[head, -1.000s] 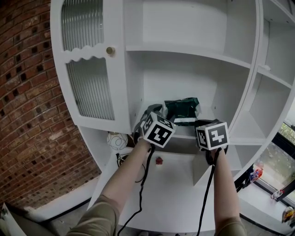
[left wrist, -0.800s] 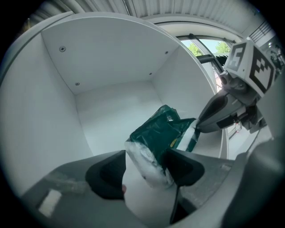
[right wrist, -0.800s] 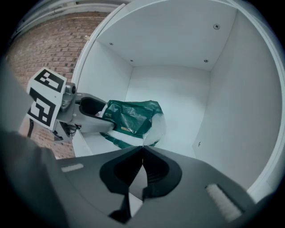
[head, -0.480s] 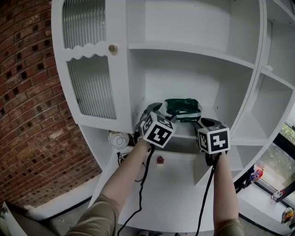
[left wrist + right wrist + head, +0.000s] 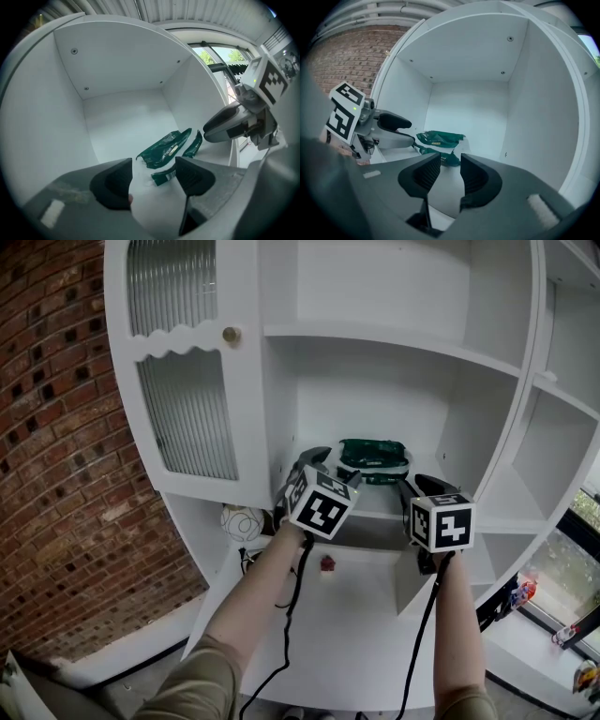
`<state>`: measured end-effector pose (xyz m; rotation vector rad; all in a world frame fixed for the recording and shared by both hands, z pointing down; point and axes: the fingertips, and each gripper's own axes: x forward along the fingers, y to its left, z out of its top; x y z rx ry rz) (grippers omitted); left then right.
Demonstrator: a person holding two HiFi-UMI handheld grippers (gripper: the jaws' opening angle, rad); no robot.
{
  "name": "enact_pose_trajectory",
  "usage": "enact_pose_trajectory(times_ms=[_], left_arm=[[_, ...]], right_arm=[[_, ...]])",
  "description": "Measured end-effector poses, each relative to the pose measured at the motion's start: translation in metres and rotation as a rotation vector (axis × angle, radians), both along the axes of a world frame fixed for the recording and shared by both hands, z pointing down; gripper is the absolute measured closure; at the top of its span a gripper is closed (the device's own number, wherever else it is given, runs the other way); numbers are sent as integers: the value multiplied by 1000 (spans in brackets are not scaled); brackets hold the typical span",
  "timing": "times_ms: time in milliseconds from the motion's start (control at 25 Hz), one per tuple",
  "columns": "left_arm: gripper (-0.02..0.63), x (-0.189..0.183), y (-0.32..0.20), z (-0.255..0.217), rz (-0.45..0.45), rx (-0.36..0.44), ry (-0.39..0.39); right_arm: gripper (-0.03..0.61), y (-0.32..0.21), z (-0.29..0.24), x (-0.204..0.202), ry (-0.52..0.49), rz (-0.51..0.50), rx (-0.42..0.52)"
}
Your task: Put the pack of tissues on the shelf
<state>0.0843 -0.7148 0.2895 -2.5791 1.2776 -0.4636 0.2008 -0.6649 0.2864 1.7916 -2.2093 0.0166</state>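
Pack (image 5: 373, 456): green, crumpled, lying on the shelf (image 5: 375, 515) in the middle bay of the white unit, roughly centred, toward the back. Nothing is touching it.

Left tongs (image 5: 152, 176): jaws as wide as they go, just been opening, nothing between the pads. In the left gripper view the pack sits ahead of the jaws and a bit right, clear of both pads. Only bare shelf board shows in the gap.

Right tongs (image 5: 450, 172): jaws about half open, just been opening, nothing gripped. In the right gripper view the pack sits past the jaw tips, ahead and slightly left, with a gap to it. The pads do not press on anything.

Both tongs point into the same bay, near level with a slight downward tilt. Left is at the bay's left side and right at its right side, with the pack between and beyond them. Each one shows in the other's camera, well apart. In the head view both marker cubes hang just in front of the shelf's front edge.

Around it: ribbed-glass door (image 5: 187, 399) with a brass knob (image 5: 231, 334) left of the bay, and a brick wall (image 5: 56, 474) further left. There is a pale round thing (image 5: 241, 521) below the door, kind unclear. A small red thing (image 5: 326, 564) is on the lower board, too small to identify.
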Motion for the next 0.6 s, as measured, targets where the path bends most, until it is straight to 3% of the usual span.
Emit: enact_pose_trajectory(times_ms=[160, 360, 600], left_arm=[[311, 0, 7, -5, 21, -15, 32], [311, -2, 25, -20, 47, 25, 81], [335, -10, 54, -33, 71, 75, 150]], right_arm=[[437, 4, -11, 2, -60, 9, 68], [437, 21, -34, 2, -102, 20, 200], [437, 44, -38, -4, -133, 11, 254]])
